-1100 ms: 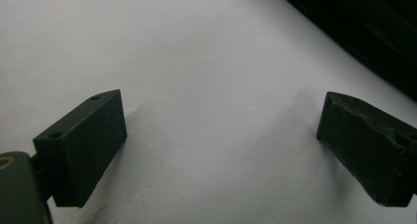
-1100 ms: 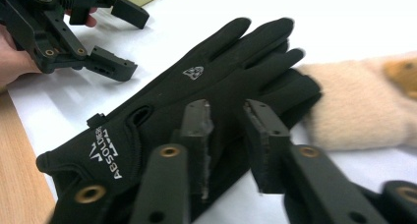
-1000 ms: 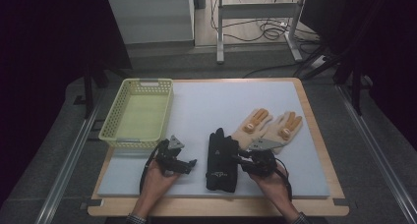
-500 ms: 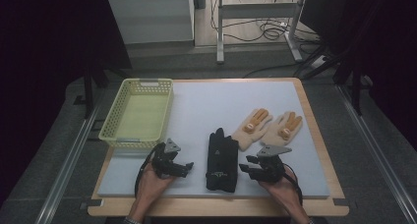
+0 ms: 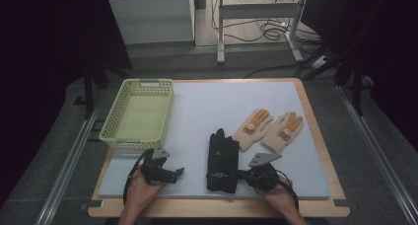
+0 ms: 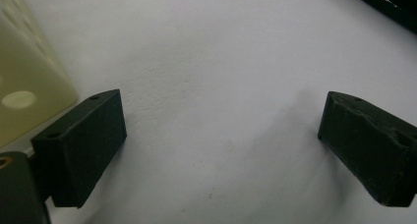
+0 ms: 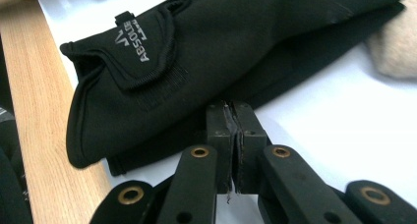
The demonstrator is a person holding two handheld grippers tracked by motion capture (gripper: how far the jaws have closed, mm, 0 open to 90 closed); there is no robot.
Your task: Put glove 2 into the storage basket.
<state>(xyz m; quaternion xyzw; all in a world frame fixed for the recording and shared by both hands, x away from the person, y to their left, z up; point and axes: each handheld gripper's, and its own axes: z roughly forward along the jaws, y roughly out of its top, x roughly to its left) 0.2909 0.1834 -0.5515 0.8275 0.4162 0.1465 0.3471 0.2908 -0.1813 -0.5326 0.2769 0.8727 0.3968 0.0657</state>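
Pinching shut at the black gloves' (image 7: 206, 62) edge, right gripper (image 7: 235, 111) jaws (grip unclear); left gripper (image 6: 221, 135) released.

Black tongs (image 7: 235, 135) with brass rivets, grey plates.

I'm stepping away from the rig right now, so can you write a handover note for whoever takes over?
Left tongs: open, nothing between them, low over the mat near the yellow basket.
Right tongs: just closed, tips at the cuff edge of the black gloves. I cannot tell whether they pinch fabric.
Things: black gloves lie stacked at the front middle, beige gloves side by side to their right, basket at the left.
Done: nothing is in the basket.
Left: check the grip on the black gloves. The gloves probably go into the basket.
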